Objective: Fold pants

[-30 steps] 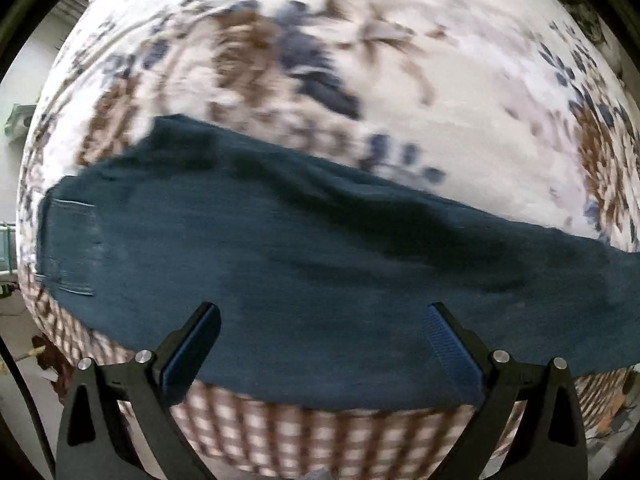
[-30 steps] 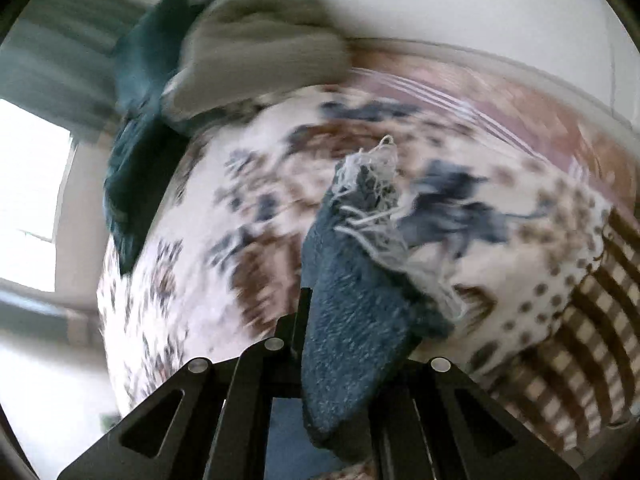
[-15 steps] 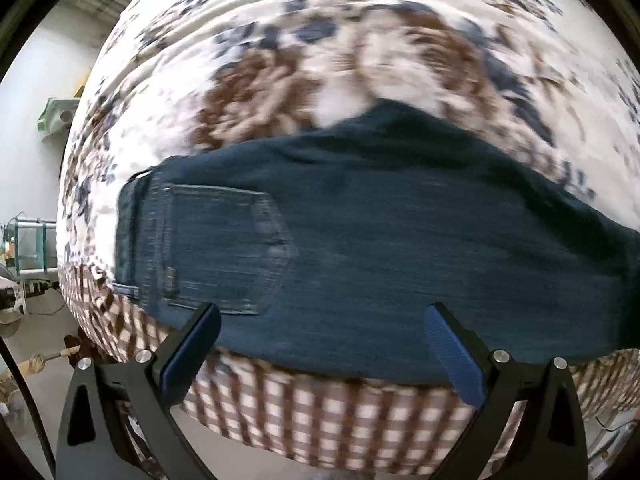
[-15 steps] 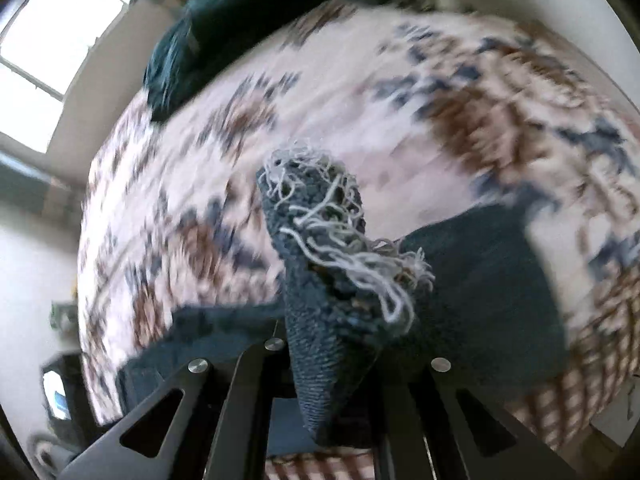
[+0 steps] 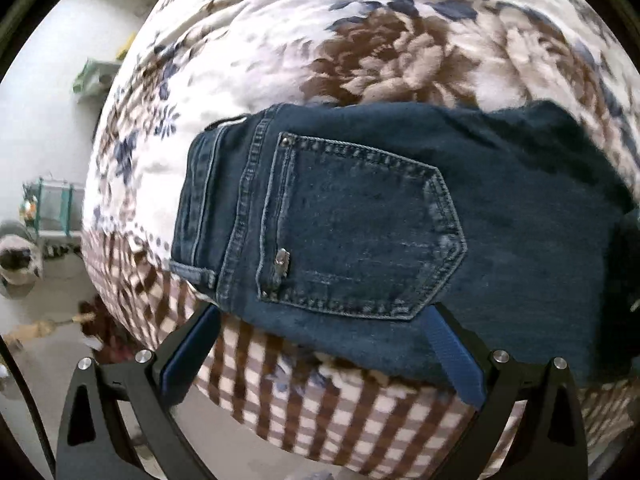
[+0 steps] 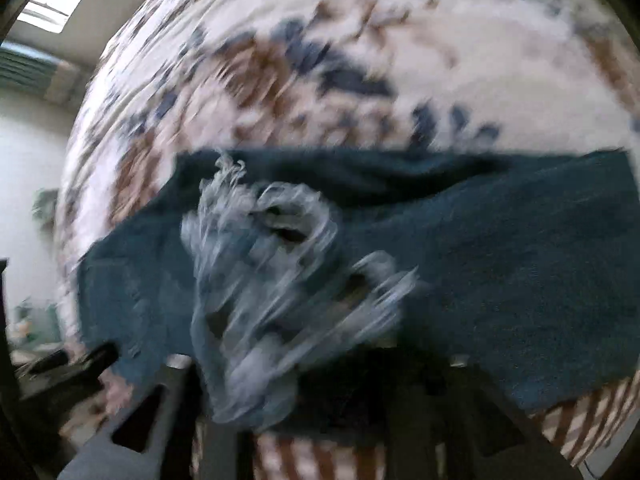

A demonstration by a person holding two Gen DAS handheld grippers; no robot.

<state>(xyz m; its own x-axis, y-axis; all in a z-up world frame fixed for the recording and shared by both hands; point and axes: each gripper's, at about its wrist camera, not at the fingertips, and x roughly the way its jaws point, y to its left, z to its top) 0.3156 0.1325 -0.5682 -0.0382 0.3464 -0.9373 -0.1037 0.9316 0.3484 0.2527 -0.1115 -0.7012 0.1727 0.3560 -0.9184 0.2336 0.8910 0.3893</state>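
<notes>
With the jeans point(image 5: 400, 232) spread on the bed point(image 5: 360, 40), the frayed hem point(image 6: 272, 280) clamped in the right gripper point(image 6: 320, 380) should be laid squarely over the waistband point(image 5: 200, 208), where the left gripper point(image 5: 320, 344) waits, jaws apart.

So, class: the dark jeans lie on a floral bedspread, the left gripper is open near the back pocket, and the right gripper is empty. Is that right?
One thing is wrong: the right gripper is not empty. The right wrist view shows it shut on the frayed hem of the jeans. The rest holds: the jeans lie on the floral bedspread, and the left gripper is open near the back pocket.
</notes>
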